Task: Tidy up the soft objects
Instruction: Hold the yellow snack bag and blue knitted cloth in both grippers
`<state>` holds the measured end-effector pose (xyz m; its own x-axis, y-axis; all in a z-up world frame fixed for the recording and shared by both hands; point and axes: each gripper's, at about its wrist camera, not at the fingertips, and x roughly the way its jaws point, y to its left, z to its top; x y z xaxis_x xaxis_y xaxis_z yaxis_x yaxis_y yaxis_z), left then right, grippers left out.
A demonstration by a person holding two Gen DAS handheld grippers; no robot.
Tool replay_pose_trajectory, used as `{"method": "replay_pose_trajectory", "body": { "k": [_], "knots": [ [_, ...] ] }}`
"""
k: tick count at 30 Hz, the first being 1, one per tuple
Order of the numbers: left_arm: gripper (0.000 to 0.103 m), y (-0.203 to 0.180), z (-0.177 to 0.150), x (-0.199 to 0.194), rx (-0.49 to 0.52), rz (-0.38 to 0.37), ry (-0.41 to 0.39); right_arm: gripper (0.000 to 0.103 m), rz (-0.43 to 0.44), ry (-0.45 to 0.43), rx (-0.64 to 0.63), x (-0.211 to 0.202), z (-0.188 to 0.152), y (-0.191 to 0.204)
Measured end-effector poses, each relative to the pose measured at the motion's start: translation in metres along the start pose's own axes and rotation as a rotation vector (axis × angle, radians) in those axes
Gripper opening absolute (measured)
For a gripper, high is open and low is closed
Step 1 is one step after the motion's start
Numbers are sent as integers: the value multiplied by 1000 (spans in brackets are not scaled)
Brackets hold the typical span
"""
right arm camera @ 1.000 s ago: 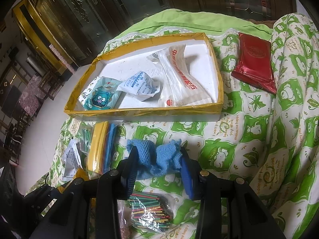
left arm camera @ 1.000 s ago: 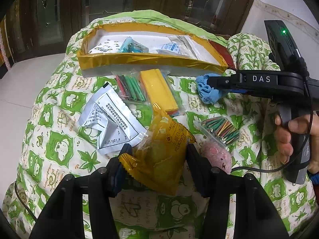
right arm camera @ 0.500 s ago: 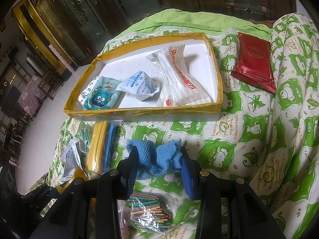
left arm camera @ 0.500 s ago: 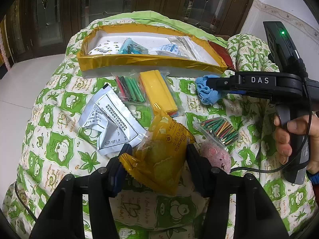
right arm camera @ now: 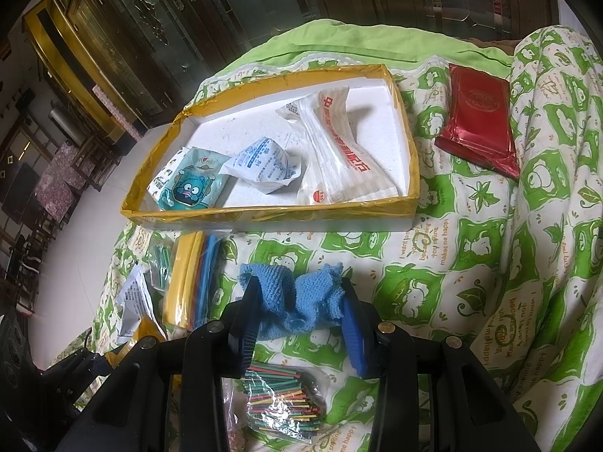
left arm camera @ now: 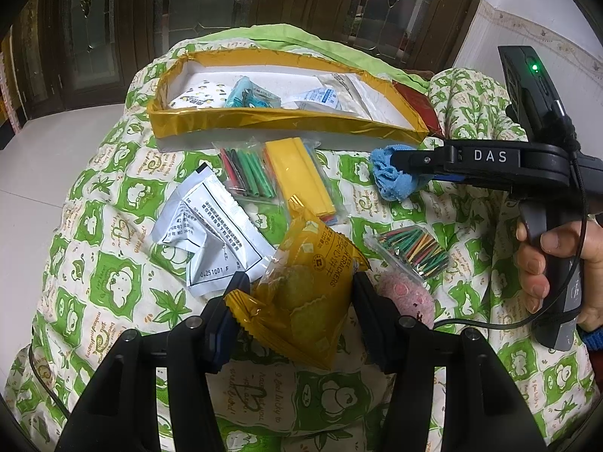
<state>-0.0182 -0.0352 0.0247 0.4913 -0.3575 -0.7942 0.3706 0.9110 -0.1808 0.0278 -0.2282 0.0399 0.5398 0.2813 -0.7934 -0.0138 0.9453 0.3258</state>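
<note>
- Left wrist view first: we look down on a green-and-white quilt [left arm camera: 113, 271] that covers the whole work surface, scattered with small packets.
- At its far side we see a shallow tray [left arm camera: 264, 122] with yellow-taped walls and a white floor; from the right wrist view it holds a teal cartoon pouch [right arm camera: 188, 184], a crumpled white-and-blue sachet [right arm camera: 264, 165] and a long clear bag with red print [right arm camera: 335, 150].
- Our left gripper [left arm camera: 297, 297] is clamped on a yellow cracker packet [left arm camera: 309, 293], its pads pressing both sides; the packet sits near us, well short of the tray.
- Our right gripper [right arm camera: 299, 301] is closed on a bunched blue knitted cloth [right arm camera: 294, 297], which hangs just above the quilt, in front of the tray's near wall.
- We see a hand [left arm camera: 546, 263] wrapped round that gripper's handle.
- Right of the tray lies a red foil packet [right arm camera: 478, 120].
- A white printed sachet [left arm camera: 211, 233] lies left of the cracker packet.
- A yellow flat pack [left arm camera: 301, 177] and a clear bag of thick coloured sticks [left arm camera: 248, 173] lie side by side just before the tray.
- A bag of thin coloured sticks [left arm camera: 410, 252] lies right of the cracker packet.
- A pink fuzzy ball [left arm camera: 403, 297] rests just beside our left gripper's right finger.
</note>
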Motion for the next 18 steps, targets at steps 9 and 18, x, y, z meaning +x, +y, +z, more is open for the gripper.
{"method": "replay_pose_trajectory", "body": {
  "k": [9,18],
  "knots": [
    [55,6,3,-4,-19,0,-23,42,-1,-1,-1,0,0,0],
    [55,7,3,-6,-21,1,-28,42,-3,-3,-3,-2,2,0]
  ]
}}
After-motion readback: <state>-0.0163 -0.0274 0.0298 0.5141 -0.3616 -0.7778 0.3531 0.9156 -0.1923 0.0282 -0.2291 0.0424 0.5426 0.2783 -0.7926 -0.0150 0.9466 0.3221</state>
